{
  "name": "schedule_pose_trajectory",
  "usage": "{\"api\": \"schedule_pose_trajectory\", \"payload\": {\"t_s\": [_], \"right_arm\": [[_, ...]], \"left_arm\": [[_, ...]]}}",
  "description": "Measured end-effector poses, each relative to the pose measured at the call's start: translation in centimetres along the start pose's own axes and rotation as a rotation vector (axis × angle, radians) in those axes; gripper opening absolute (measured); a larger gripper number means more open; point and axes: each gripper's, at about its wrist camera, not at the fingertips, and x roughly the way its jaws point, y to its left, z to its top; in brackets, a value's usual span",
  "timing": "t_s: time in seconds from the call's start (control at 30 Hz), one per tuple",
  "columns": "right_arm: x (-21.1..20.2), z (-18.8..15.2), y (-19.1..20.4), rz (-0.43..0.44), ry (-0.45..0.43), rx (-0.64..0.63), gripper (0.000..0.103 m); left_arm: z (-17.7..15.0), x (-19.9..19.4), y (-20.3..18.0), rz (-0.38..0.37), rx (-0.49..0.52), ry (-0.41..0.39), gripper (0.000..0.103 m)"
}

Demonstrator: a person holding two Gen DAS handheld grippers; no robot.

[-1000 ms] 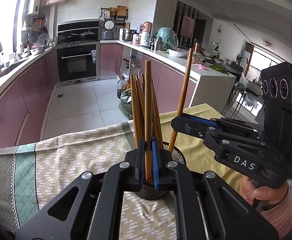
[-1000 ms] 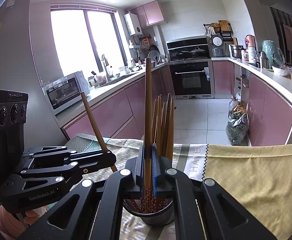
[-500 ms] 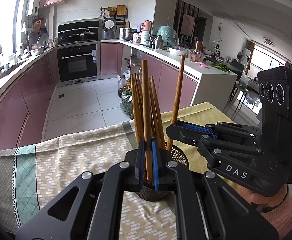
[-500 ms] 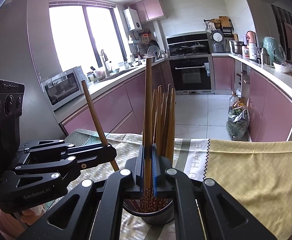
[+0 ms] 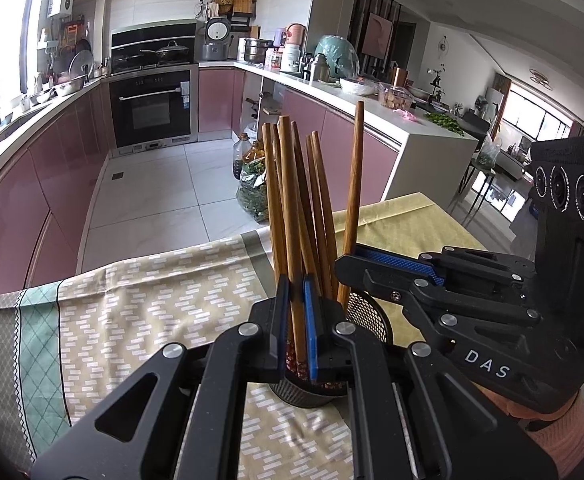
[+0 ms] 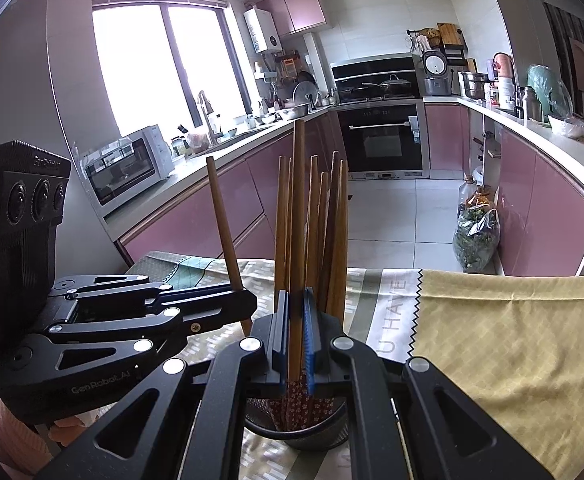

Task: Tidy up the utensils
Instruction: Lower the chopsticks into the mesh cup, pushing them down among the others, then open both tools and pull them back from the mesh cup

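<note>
A black mesh utensil cup (image 5: 365, 314) (image 6: 319, 434) stands on the cloth-covered table, holding several upright wooden chopsticks (image 5: 315, 208) (image 6: 333, 232). My left gripper (image 5: 295, 320) is shut on one wooden chopstick (image 5: 290, 216), its lower end down in the cup. My right gripper (image 6: 296, 332) is shut on another chopstick (image 6: 297, 208), also reaching into the cup. In the left wrist view the right gripper (image 5: 343, 264) comes in from the right with its chopstick (image 5: 353, 184). In the right wrist view the left gripper (image 6: 248, 304) comes in from the left with its chopstick (image 6: 222, 224).
The table wears a patterned beige cloth (image 5: 152, 304) and a yellow cloth (image 6: 511, 332). Beyond its far edge is a tiled kitchen floor (image 5: 160, 192), pink cabinets (image 6: 543, 208), an oven (image 5: 152, 108) and a bag of greens (image 6: 475, 240).
Both grippers have moved down with their chopsticks, so the two sticks stand lower and deeper in the cup than a second ago.
</note>
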Motion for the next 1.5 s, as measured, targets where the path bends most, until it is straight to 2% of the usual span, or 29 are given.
{"api": "schedule_pose_trajectory", "payload": {"t_s": [1.03,1.13,1.2,1.33,1.4,1.47,1.5], "right_arm": [[0.8,-0.3,-0.8,-0.01,0.016,0.033,0.008],[0.6,-0.6,-0.8,-0.01,0.015,0.036,0.012],[0.5,-0.7,-0.9,-0.009,0.016,0.043,0.019],[0.1,-1.1,-0.7,-0.005,0.013,0.042,0.022],[-0.4,-1.3,-0.4,-0.006,0.009,0.035,0.029],[-0.8,-1.6,-0.2,-0.007,0.003,0.026,0.037],[-1.0,-1.7,0.0,-0.01,-0.002,0.023,0.044]], "left_arm": [[-0.7,1.3,0.0,0.019,-0.017,0.018,0.008],[-1.2,1.0,0.3,0.021,-0.026,0.011,0.014],[-1.4,0.7,0.6,0.02,-0.033,0.006,0.016],[-1.9,0.1,0.9,0.029,-0.043,-0.007,0.025],[-2.3,-0.4,1.1,0.035,-0.049,-0.018,0.031],[-2.7,-1.1,1.3,0.048,-0.063,-0.031,0.05],[-3.0,-1.5,1.5,0.057,-0.072,-0.042,0.054]]}}
